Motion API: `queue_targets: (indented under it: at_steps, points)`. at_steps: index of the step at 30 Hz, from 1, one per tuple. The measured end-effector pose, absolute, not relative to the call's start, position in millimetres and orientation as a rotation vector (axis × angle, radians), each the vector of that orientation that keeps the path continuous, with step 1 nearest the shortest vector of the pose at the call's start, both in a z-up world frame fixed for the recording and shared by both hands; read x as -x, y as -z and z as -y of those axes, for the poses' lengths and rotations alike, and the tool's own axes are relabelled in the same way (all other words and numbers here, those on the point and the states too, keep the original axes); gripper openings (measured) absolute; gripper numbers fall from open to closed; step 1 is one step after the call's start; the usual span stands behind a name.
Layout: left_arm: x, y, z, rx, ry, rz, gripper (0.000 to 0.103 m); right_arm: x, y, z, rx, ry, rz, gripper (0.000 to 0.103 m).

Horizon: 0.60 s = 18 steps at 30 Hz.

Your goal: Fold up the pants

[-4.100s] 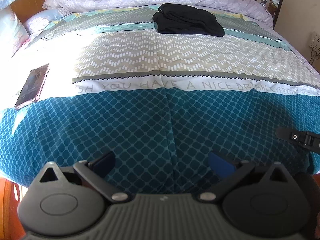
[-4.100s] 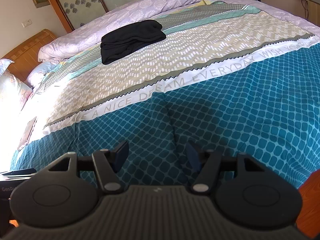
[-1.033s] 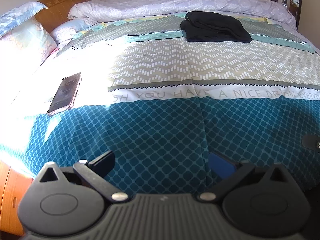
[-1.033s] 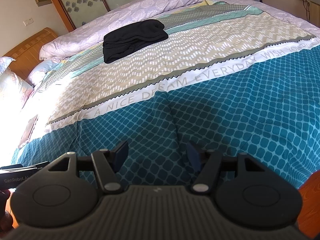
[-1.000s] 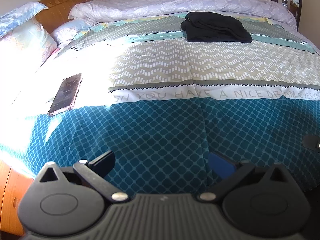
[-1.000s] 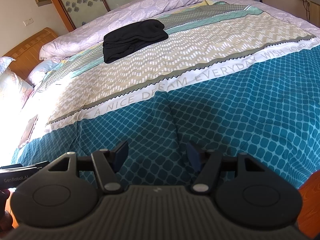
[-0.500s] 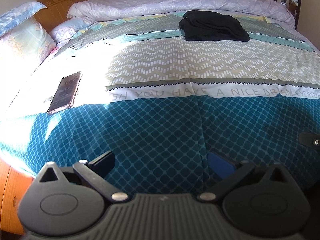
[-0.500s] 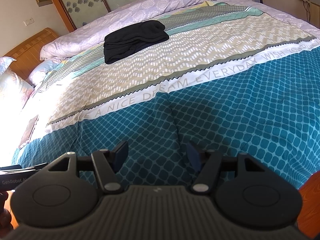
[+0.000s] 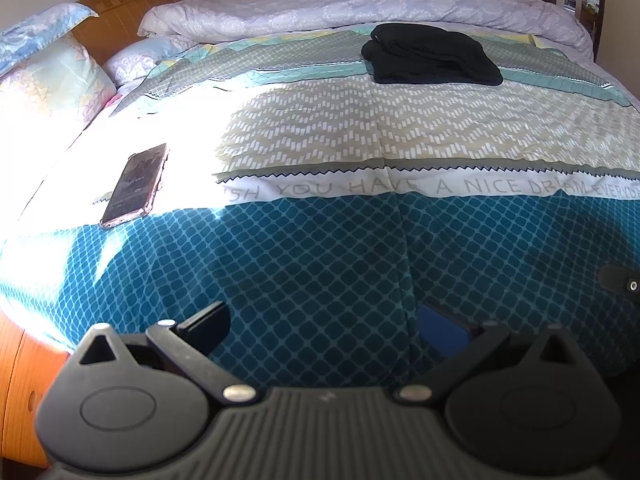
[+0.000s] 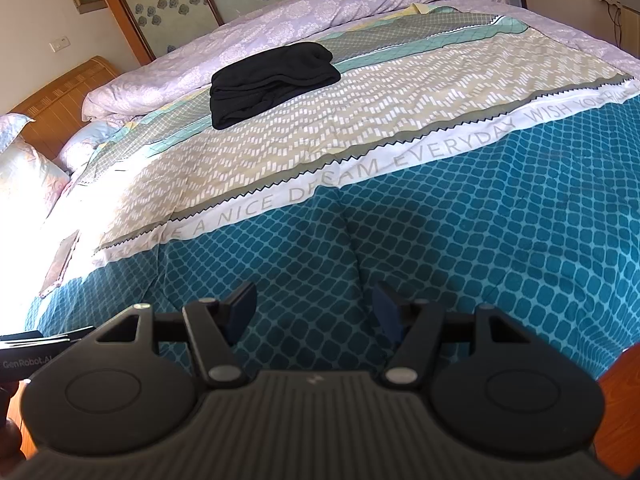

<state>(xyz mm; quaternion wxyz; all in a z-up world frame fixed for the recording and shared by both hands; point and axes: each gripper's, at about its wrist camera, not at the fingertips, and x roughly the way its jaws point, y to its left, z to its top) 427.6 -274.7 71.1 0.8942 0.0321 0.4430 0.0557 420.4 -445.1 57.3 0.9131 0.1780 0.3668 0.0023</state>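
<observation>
Both views are creeping closer to the bed (image 9: 320, 264); black pants (image 9: 432, 60) are lying bundled at twelve o'clock, well apart. Left gripper (image 9: 324, 324) and right gripper (image 10: 314, 300) are hovering, jaws apart, empty.

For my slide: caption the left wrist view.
Open left gripper above teal bedspread; black pants far off, phone left.

The bedspread (image 10: 400, 168) reads "A NICE DREAM EVERYDAY WISH YOU" (partly cut off); left tool (image 10: 24, 354) reads "GenRobot.AI".
</observation>
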Motion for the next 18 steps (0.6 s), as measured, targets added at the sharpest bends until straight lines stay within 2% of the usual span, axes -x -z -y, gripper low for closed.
queue_targets:
  at_steps: [18]
  points:
    - [-425.4,-73.0,275.7,-0.058,-0.097,-0.906,0.103,-420.4,-56.3,445.1,-0.368,-0.004,-0.756,0.066]
